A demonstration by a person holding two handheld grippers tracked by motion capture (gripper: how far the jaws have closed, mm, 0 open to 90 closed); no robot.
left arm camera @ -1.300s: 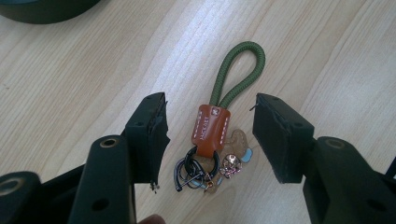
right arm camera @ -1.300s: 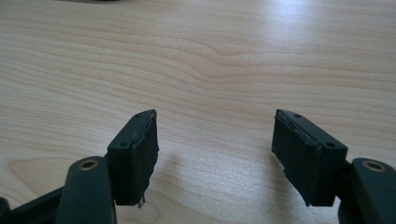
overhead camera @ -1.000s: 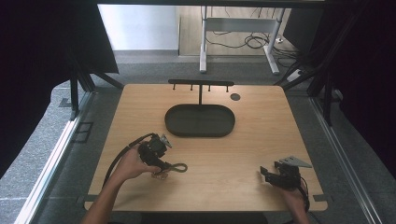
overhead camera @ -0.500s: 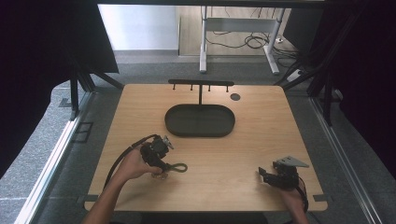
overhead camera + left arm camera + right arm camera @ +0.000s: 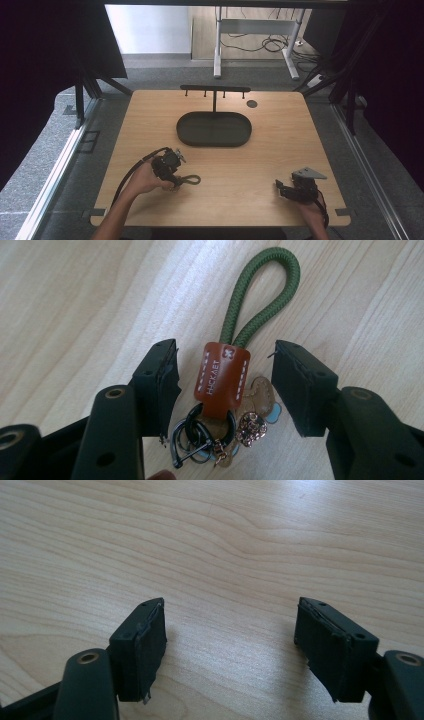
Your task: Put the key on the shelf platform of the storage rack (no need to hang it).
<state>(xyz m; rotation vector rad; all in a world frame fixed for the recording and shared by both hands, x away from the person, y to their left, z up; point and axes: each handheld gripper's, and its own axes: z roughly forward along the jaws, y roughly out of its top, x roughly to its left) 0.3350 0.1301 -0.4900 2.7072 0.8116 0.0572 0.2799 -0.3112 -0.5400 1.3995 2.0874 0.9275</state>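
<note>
- Centrally, on the tabletop [image 5: 280, 150]: a dark oval tray [image 5: 214, 129] before a peg rack [image 5: 215, 91].
- Left gripper [image 5: 222, 385]: jaws spread, straddling without touching a keychain [image 5: 225, 385] of green cord loop, brown leather tab and metal rings, lying flat at the front left.
- Right gripper [image 5: 230, 645]: jaws parted, unloaded, over bare wood at the front right.

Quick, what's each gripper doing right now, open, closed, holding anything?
Left gripper: open, jaws either side of the keychain, not clamped on it.
Right gripper: open, holding nothing, over bare table.
</note>
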